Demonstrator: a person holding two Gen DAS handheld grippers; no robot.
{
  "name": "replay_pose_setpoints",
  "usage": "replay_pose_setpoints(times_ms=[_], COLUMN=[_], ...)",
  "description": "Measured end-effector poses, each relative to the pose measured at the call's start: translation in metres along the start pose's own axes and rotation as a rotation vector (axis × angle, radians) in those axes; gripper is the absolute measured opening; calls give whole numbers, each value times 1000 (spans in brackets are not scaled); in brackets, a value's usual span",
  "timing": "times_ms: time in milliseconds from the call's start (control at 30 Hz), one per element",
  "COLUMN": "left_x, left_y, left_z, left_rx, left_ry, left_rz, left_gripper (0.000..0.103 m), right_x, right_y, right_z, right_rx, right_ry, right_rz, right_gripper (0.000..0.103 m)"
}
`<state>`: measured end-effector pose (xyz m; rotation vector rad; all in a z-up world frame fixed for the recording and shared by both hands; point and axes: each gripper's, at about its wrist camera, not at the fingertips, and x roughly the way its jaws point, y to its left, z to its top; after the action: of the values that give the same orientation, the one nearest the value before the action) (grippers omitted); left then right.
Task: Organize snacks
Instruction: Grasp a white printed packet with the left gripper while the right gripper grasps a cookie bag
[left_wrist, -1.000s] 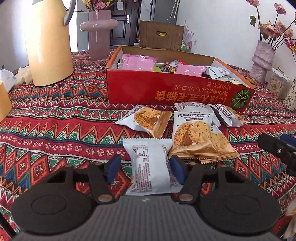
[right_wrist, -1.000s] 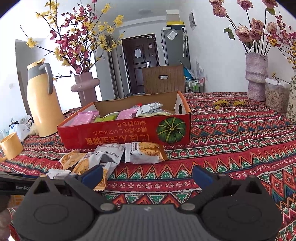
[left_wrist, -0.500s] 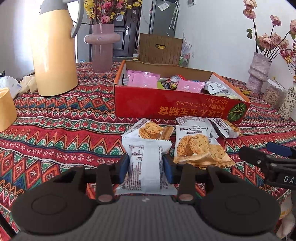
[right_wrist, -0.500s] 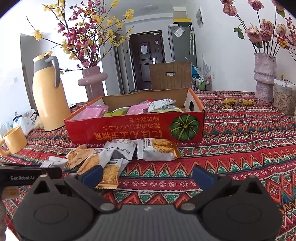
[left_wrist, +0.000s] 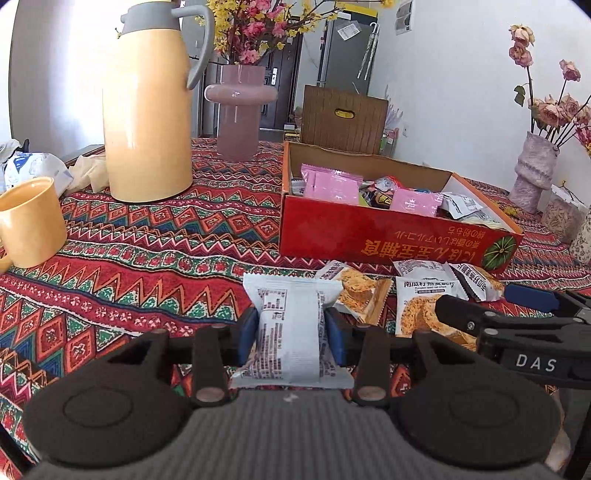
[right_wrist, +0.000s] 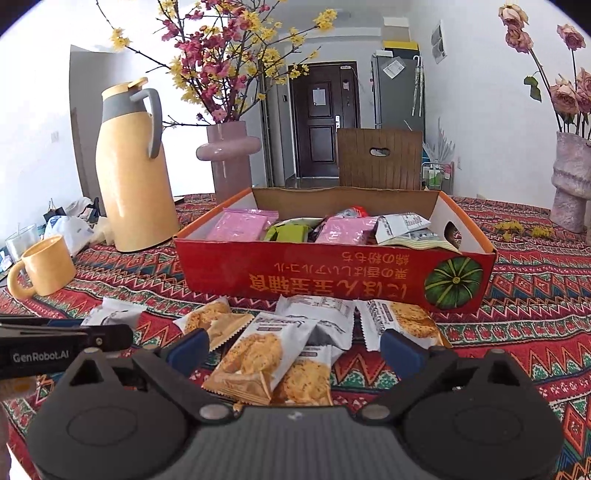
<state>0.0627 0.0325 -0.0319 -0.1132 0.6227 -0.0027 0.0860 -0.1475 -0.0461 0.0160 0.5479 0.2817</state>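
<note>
While my left gripper (left_wrist: 291, 334) has its fingers clamped on one white cookie packet (left_wrist: 290, 328) lifted off the counter (left_wrist: 147, 266), the red box (right_wrist: 332, 275) already holds several snacks. Further right, my right gripper (right_wrist: 291, 345) hangs with fingers apart over five or so loose packets (right_wrist: 273, 354) that I judge are left to box.

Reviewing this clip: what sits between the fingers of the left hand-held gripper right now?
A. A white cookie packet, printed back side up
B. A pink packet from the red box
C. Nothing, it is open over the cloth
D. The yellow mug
A: in the left wrist view the left hand-held gripper has its blue pads pressed against both sides of the white cookie packet, whose small-print label faces up.
</note>
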Motion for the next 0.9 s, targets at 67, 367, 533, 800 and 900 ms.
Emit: replay_pose_setpoints(times_ms=[67,367,533,800,900], left_x=[-1,-3,-2,0,1], left_y=[3,15,19,22,23], left_z=[0,-2,-4,-6,-6], left_rx=[-3,-23,-31,-44,-46], left_ry=[-6,-10,-3,4,7], left_rz=[2,3,-2,-10,-9], left_gripper=[40,40,40,40,40], right_x=[6,36,49,49,47], right_y=[6,30,35,39,38], right_z=[2,3,-3,-7,-7], right_rx=[-15,-108,-140,-182,-188], right_ry=[12,58,94,105,103], right_rz=[-9,-59,-91,-93,-86], right_gripper=[91,85,78,47,27])
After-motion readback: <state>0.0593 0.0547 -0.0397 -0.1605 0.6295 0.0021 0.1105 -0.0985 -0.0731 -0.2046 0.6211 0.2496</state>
